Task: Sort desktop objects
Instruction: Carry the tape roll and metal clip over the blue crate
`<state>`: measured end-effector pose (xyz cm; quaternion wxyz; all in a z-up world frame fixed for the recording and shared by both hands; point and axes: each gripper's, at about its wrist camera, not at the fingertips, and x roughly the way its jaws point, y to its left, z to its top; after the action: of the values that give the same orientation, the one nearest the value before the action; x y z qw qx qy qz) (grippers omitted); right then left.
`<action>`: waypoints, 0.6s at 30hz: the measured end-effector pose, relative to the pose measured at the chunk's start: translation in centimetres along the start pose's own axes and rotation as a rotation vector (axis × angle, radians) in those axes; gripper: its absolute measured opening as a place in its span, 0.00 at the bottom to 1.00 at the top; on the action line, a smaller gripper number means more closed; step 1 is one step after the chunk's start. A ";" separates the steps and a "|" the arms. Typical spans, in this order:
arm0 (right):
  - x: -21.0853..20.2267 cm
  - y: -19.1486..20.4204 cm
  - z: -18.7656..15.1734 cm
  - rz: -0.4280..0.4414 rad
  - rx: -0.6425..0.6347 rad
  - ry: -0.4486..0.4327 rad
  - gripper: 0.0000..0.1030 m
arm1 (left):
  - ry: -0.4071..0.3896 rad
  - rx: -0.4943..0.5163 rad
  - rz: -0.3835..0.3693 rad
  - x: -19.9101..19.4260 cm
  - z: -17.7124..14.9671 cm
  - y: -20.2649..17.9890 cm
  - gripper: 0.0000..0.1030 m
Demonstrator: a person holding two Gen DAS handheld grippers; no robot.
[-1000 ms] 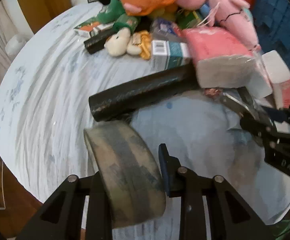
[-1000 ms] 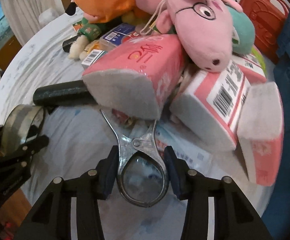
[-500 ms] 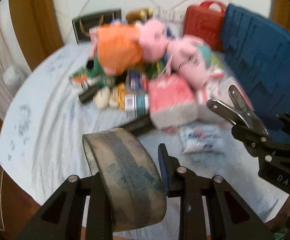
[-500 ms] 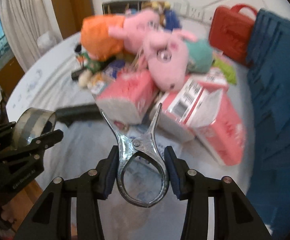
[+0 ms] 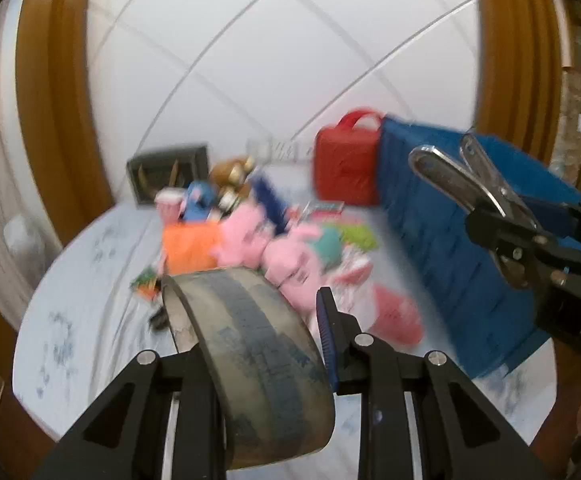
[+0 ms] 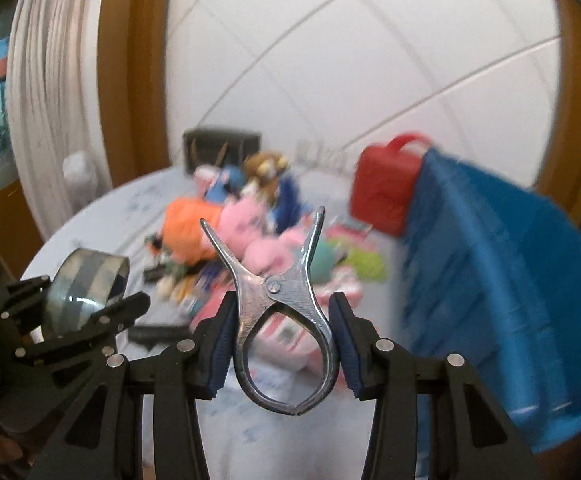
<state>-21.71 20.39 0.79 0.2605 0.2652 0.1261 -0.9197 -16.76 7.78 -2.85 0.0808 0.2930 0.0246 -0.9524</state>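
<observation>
My left gripper [image 5: 250, 340] is shut on a roll of tape [image 5: 258, 360] with a grey-blue pattern and holds it high above the table; the roll also shows in the right wrist view [image 6: 84, 292]. My right gripper [image 6: 282, 336] is shut on a metal clip [image 6: 282, 320], its two prongs pointing up; the clip also shows in the left wrist view [image 5: 462, 180]. Both grippers are lifted well above the pile of objects.
On the white tablecloth [image 5: 82, 300] lies a pile: pink plush pigs [image 5: 286, 252], an orange plush [image 5: 190, 248], pink tissue packs [image 5: 394, 316], a black tube [image 6: 158, 334]. A blue crate [image 6: 490, 300] stands at the right, a red case [image 6: 386, 192] behind it.
Both grippers have risen and pulled back from the pile, carrying the tape roll and the clip. The views now tilt up to the wall.
</observation>
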 end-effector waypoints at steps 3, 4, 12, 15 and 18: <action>-3.2 -3.9 1.3 -0.047 0.027 -0.074 0.43 | -0.065 0.031 -0.023 -1.1 2.7 -4.3 0.24; -4.0 -5.1 1.5 -0.060 0.033 -0.091 0.43 | -0.081 0.037 -0.030 -1.3 3.3 -5.6 0.24; -9.3 -19.8 0.8 -0.203 0.040 -0.153 0.43 | -0.168 0.046 -0.111 -1.1 9.1 -20.6 0.24; -9.5 -25.5 -0.5 -0.254 0.042 -0.125 0.43 | -0.135 0.069 -0.131 0.3 9.7 -26.2 0.24; -8.8 -30.5 -2.1 -0.280 0.056 -0.074 0.43 | -0.043 0.086 -0.122 3.0 9.6 -30.9 0.24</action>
<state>-31.09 50.22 6.81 0.1269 0.2179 0.1266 -0.9594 -29.74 36.93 3.43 0.0102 0.2737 -0.0004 -0.9618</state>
